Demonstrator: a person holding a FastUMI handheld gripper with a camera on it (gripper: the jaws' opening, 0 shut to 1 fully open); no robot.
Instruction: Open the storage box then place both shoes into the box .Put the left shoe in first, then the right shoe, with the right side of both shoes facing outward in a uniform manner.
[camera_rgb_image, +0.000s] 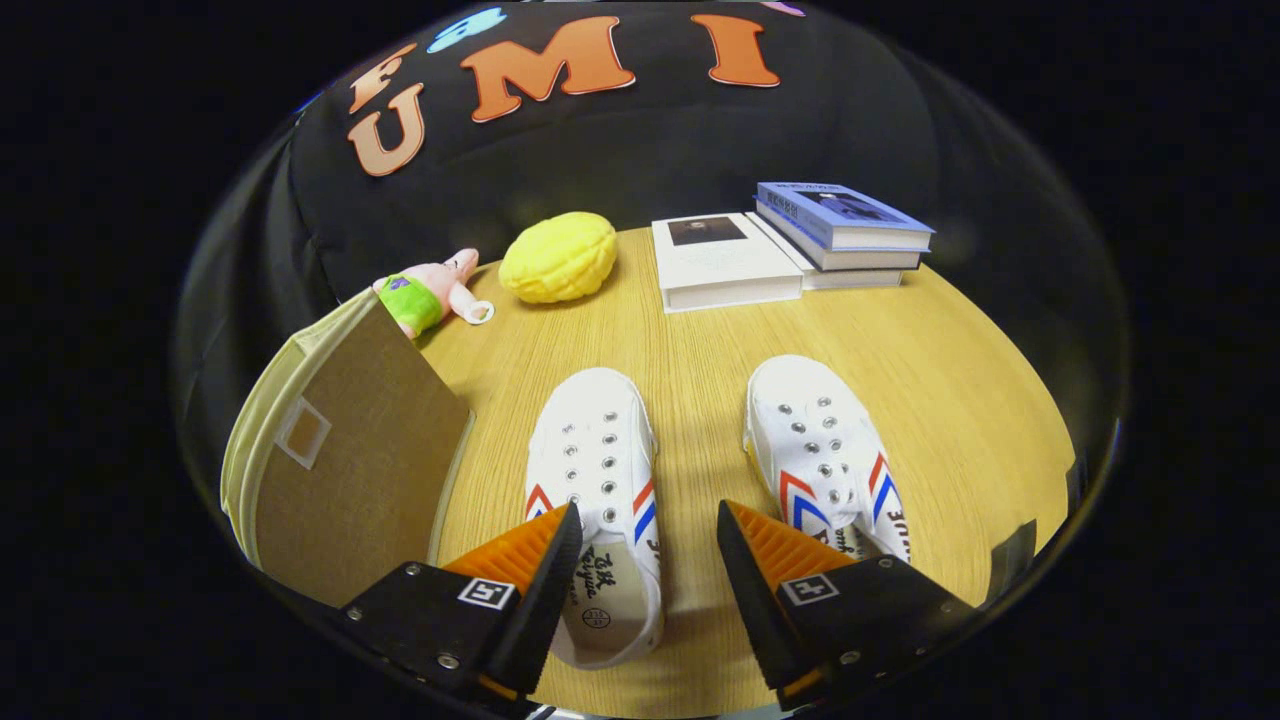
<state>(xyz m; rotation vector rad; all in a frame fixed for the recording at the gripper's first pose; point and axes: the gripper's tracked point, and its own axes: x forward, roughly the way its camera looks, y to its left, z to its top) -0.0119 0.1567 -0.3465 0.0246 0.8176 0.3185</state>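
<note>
Hovering over the counter (700, 330), the fingers (650, 535) are spread apart, grasping nothing, above two white shoes (598, 470); the closed storage box (350, 470) stands beside them.

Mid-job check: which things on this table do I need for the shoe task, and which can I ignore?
For the job:
- storage box, lid closed, beside the left shoe
- left shoe and right shoe, side by side just ahead of the open claw

Ignore:
- plush toy
- yellow squishy toy
- books, beyond the shoes
</note>
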